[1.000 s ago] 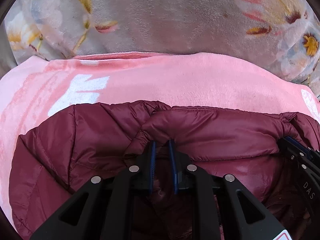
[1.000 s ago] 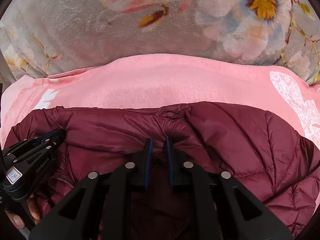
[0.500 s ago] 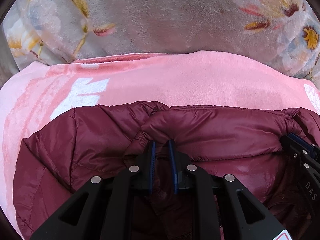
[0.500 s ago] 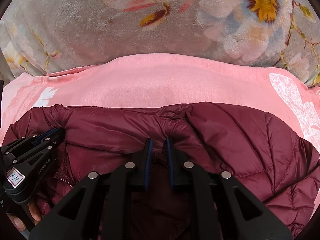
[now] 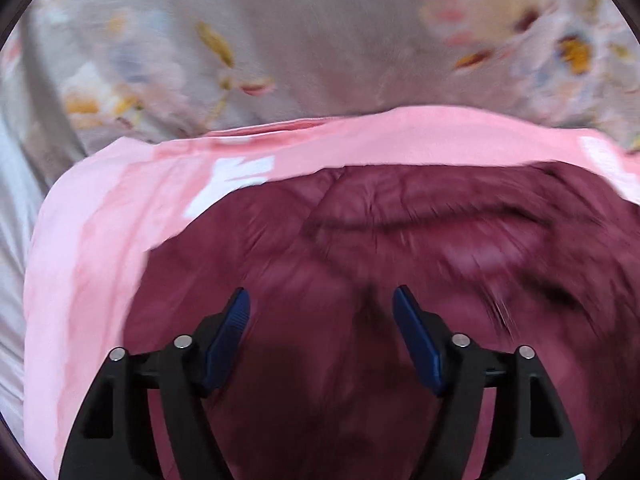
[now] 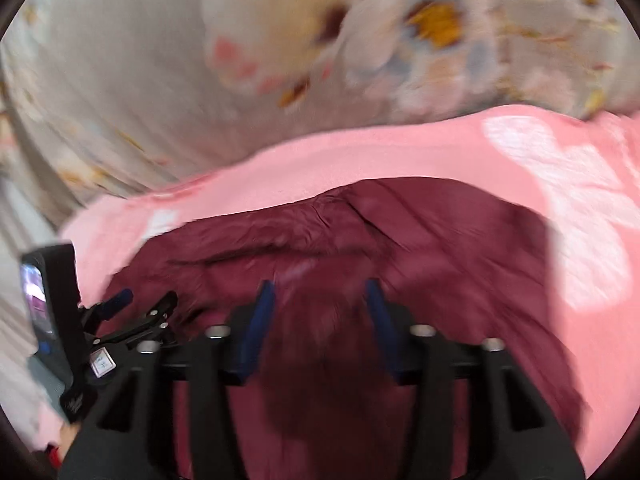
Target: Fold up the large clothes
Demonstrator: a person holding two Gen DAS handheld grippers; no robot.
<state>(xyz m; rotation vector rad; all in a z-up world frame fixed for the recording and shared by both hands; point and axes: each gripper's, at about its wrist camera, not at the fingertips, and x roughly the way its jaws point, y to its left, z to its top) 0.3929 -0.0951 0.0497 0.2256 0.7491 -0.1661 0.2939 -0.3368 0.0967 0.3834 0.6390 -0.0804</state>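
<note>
A dark red quilted jacket (image 5: 400,248) lies folded on a pink blanket (image 5: 92,248). My left gripper (image 5: 322,304) hovers over the jacket with its jaws opening; the blue pads (image 5: 228,336) stand wide apart and press on nothing. In the right wrist view the same jacket (image 6: 440,248) spreads below my right gripper (image 6: 320,292), whose jaws are also opening, with only the jacket's surface behind the gap. The left gripper (image 6: 140,304) shows at that view's left edge. Both views are blurred.
Under the pink blanket (image 6: 400,152) a grey floral bedspread (image 5: 320,40) covers the far side. White flower prints (image 6: 568,208) mark the blanket to the right of the jacket. A person's hand (image 6: 68,432) holds the left gripper at the lower left.
Both grippers were shut on the jacket's folded edge. Now both have let go, their jaws stand apart, and they have pulled back and up from the jacket.
</note>
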